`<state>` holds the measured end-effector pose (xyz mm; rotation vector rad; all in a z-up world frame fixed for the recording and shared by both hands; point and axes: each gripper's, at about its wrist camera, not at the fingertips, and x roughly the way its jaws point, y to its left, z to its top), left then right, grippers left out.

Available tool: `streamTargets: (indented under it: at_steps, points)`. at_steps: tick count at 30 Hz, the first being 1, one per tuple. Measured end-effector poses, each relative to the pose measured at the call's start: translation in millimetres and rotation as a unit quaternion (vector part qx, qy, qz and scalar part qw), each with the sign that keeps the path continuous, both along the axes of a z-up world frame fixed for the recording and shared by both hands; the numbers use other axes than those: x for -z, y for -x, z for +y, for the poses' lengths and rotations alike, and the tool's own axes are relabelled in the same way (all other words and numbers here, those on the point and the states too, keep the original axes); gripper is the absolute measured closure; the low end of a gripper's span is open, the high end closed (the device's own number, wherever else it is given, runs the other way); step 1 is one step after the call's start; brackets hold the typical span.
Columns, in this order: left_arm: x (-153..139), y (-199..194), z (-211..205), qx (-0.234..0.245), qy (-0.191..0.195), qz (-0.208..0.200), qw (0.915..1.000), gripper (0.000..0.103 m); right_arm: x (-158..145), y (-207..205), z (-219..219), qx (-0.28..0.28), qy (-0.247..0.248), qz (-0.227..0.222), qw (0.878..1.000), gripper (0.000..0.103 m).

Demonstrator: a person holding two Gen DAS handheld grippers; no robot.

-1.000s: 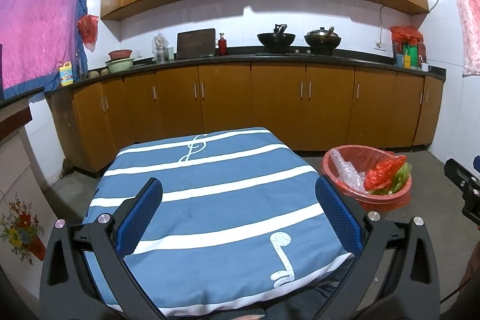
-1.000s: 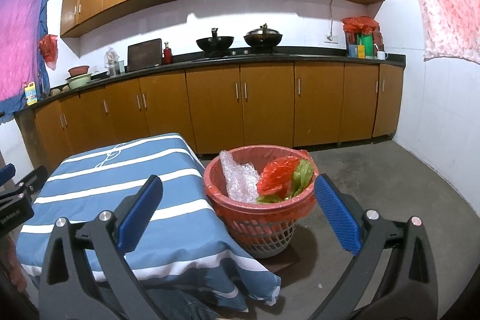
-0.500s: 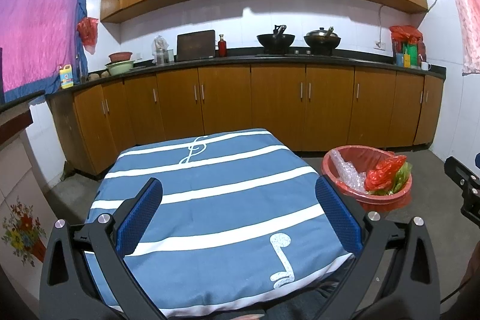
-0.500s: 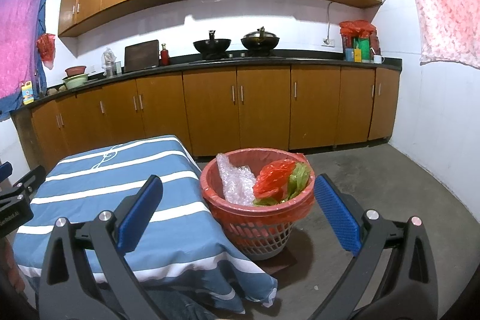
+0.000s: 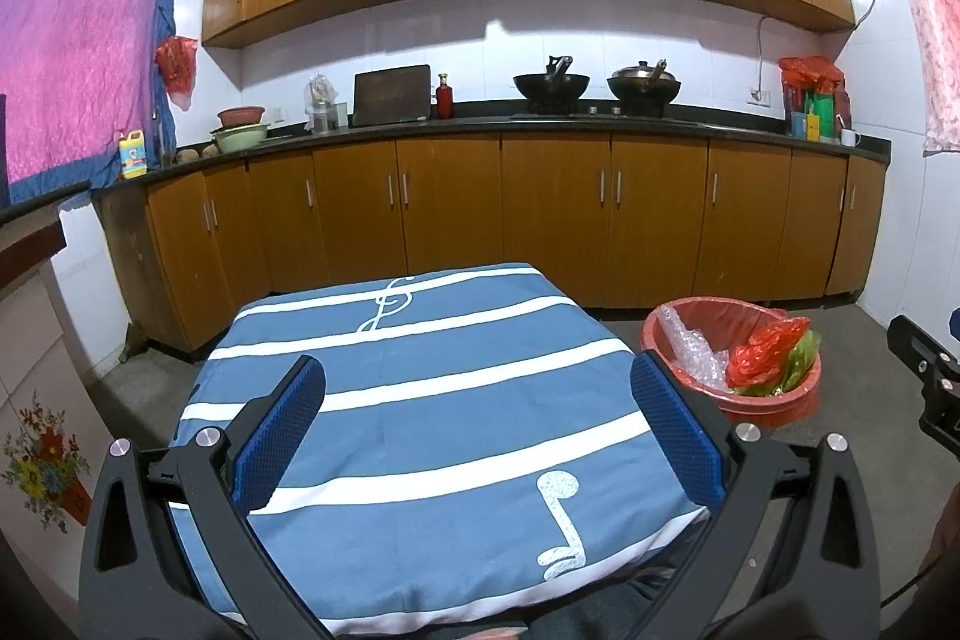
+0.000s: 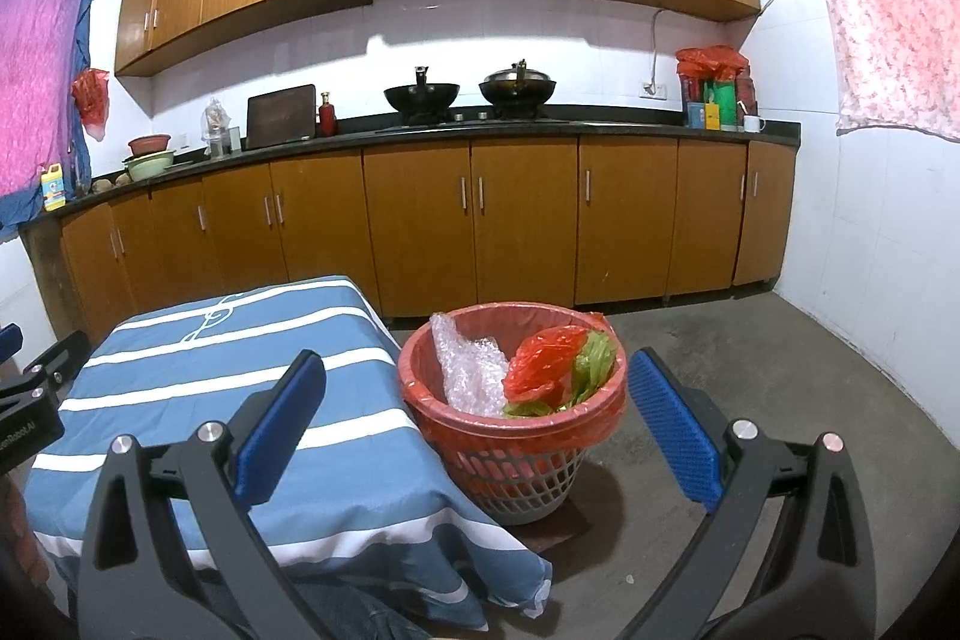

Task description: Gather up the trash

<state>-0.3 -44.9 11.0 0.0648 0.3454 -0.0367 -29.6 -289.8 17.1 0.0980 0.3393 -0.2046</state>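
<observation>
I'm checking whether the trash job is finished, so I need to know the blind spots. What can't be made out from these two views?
- Floor behind the table: hidden by its striped cloth, both views.
- Bottom of the trash basket: buried under bubble wrap and red bag.
- Near table edge: covered by the open left gripper, left view.
- Floor close in: blocked by the open right gripper, right view.
- Counter items: too small.

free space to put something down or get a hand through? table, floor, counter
The tablecloth top shows nothing on it, edge to edge. Bare floor runs from the bin to the right wall. Tight: the bin sits close against the table's right edge, heaped with bubble wrap and bags. The counter is cluttered with woks, bowls and bottles.
</observation>
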Motion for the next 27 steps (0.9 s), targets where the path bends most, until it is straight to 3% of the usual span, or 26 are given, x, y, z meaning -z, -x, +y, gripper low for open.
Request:
streamTargets:
  at_steps: [27]
  points:
    - [1.5, 0.7, -1.2, 0.000, 0.001, 0.000, 1.0000, 0.002, 0.2, -0.1, 0.0, 0.000, 0.000, 0.000, 1.000, 0.004]
